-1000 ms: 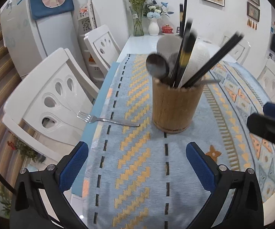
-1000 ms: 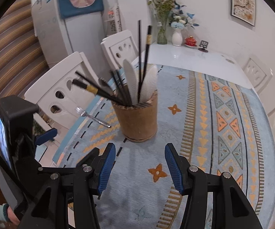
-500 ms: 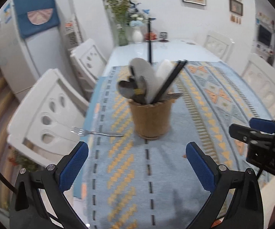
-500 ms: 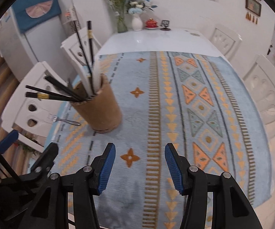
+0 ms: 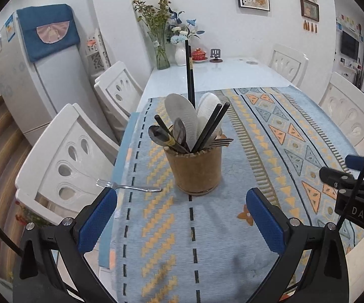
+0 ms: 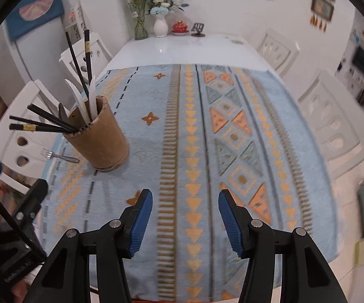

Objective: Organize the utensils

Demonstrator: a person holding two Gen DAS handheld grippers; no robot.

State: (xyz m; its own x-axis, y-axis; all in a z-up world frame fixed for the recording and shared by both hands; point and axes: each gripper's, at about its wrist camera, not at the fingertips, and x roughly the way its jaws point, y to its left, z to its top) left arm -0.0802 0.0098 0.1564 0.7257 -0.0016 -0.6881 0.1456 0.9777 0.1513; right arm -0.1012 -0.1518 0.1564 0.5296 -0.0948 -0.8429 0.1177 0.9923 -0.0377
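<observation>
One fork [image 5: 129, 187] lies loose near the table's [image 5: 214, 69] left edge beside the filled wooden holder [image 5: 193, 170], while the left claw [image 5: 182, 223] and right claw [image 6: 185, 223] hover open and empty, the fork's pickup seemingly next.

2 wrist fisheyes angled down over the table [image 5: 232, 68], sharing the utensil holder [image 5: 194, 169].

Bright, even indoor light with soft shadows; strong fisheye bending, and the right wrist view's edges motion-blurred.
</observation>
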